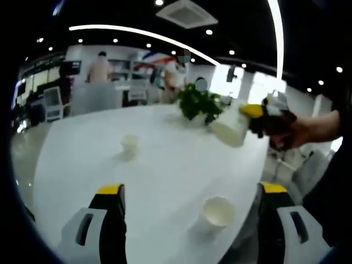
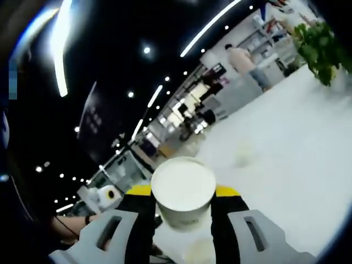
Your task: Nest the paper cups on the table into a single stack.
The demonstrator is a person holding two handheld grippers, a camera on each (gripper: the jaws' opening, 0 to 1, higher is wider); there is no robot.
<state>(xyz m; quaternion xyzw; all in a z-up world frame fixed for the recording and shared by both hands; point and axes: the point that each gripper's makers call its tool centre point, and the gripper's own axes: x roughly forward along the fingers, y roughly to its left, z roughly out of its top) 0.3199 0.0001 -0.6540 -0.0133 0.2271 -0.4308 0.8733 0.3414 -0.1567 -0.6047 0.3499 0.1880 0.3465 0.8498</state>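
Note:
In the left gripper view, two white paper cups stand upright on the white table: one near the middle, one near the front edge. My left gripper is open, its jaws wide apart, and the near cup stands just inside the right jaw. My right gripper comes in from the right, holding a third cup tilted in the air above the table. In the right gripper view, my right gripper is shut on that cup, whose mouth faces the camera. A faint cup stands on the table beyond.
A green potted plant stands at the table's far side, also seen as the plant. The table edge curves close on the right by the near cup. People and shelves are in the background. A blurred cup mouth lies under the held cup.

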